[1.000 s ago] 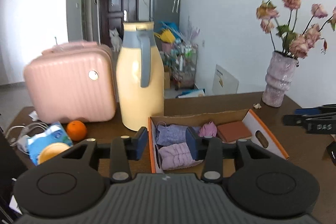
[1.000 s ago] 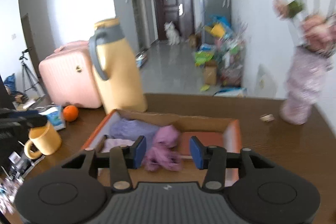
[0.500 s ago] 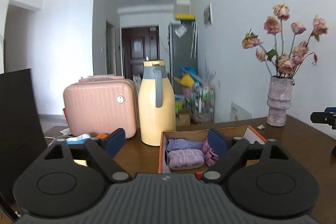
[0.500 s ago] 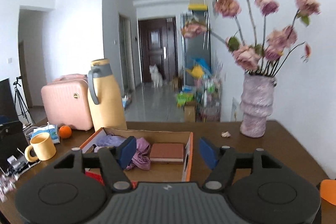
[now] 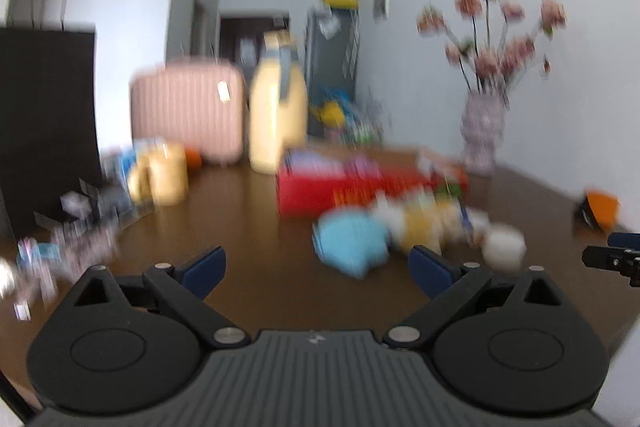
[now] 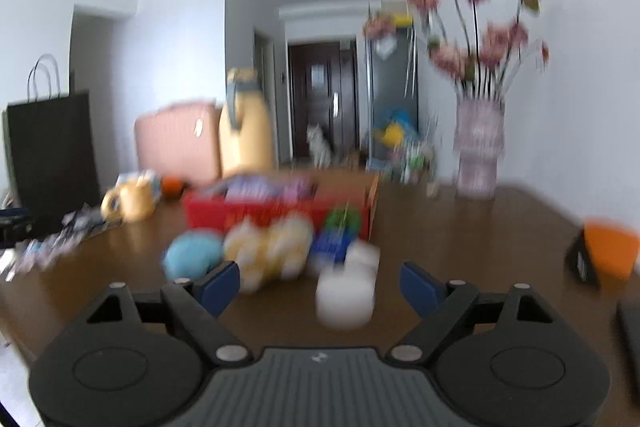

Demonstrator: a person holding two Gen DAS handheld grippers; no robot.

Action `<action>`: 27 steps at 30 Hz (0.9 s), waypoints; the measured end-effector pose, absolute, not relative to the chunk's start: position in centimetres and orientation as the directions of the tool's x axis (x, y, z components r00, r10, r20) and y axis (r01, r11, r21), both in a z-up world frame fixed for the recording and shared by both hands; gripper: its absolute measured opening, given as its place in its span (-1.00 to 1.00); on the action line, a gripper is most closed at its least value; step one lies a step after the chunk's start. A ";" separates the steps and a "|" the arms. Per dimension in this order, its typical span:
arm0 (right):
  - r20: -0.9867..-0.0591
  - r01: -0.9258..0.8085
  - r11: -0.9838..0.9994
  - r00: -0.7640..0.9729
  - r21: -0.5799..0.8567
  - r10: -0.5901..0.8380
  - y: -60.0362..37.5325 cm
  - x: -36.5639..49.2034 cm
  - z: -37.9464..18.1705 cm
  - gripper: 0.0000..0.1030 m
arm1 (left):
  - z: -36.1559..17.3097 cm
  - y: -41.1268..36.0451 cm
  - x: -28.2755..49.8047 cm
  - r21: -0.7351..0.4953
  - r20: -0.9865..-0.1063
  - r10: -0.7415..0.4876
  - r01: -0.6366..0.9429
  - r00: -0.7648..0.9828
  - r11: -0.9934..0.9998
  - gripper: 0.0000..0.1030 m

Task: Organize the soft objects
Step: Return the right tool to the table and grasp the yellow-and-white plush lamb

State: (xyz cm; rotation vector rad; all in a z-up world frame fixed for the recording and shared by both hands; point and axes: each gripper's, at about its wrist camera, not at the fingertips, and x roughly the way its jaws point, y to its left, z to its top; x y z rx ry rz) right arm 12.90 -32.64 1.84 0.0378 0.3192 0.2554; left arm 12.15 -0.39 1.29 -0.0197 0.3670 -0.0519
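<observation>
Both views are smeared with motion blur, and compared with a second ago the cameras have pulled back from the red box (image 5: 320, 193) and dropped low over the desk (image 5: 256, 227). Back then both grippers hung right above the box with narrow jaws; now the left gripper (image 5: 316, 269) and right gripper (image 6: 320, 285) are still spreading, jaws wide with nothing between the pads. The box already holds some purple soft stuff. The loose pile sits in front of it on the desk — a blue plush (image 5: 352, 241), a yellow plush (image 6: 268, 247) and a white roll-like thing (image 6: 346, 297), too blurry to name properly. The white one sits just ahead of the right jaws, so that's probably the next pickup — another round of sorting seems to be starting.
</observation>
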 end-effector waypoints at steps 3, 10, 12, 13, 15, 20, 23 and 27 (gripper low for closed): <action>-0.352 -0.221 0.971 0.904 0.096 0.241 -32.3 10.2 -0.8 0.69 | -0.4 -0.9 11.2 0.014 -0.407 -0.055 0.066 0.912 0.998 0.94; -0.397 -0.242 0.966 0.881 0.093 0.259 -31.8 8.5 -3.1 0.68 | -0.6 -1.0 12.8 0.005 -0.431 -0.051 0.058 0.901 0.998 0.94; -0.395 -0.224 0.970 0.885 0.100 0.245 -31.7 9.4 -3.0 0.68 | -0.6 -1.3 13.9 0.005 -0.435 -0.054 0.062 0.899 0.998 0.94; -0.392 -0.218 0.970 0.888 0.103 0.241 -31.8 9.8 -2.9 0.68 | -0.7 -1.4 14.4 0.003 -0.440 -0.053 0.060 0.897 0.998 0.94; -0.391 -0.213 0.971 0.889 0.106 0.238 -31.8 10.8 -2.8 0.67 | -0.8 -1.4 15.7 -0.009 -0.450 -0.050 0.051 0.892 0.999 0.94; -0.398 -0.192 0.974 0.889 0.121 0.224 -32.2 14.3 -2.3 0.63 | -0.7 -1.8 20.1 -0.082 -0.480 -0.089 0.056 0.873 0.995 0.93; -0.402 -0.202 0.970 0.884 0.136 0.241 -31.9 17.2 -1.6 0.58 | -0.4 -2.8 23.2 -0.143 -0.498 -0.139 0.077 0.856 0.987 0.91; -0.412 -0.217 0.957 0.868 0.191 0.278 -31.2 22.5 -0.4 0.40 | -0.3 -4.9 27.4 -0.268 -0.518 -0.251 0.124 0.818 0.955 0.66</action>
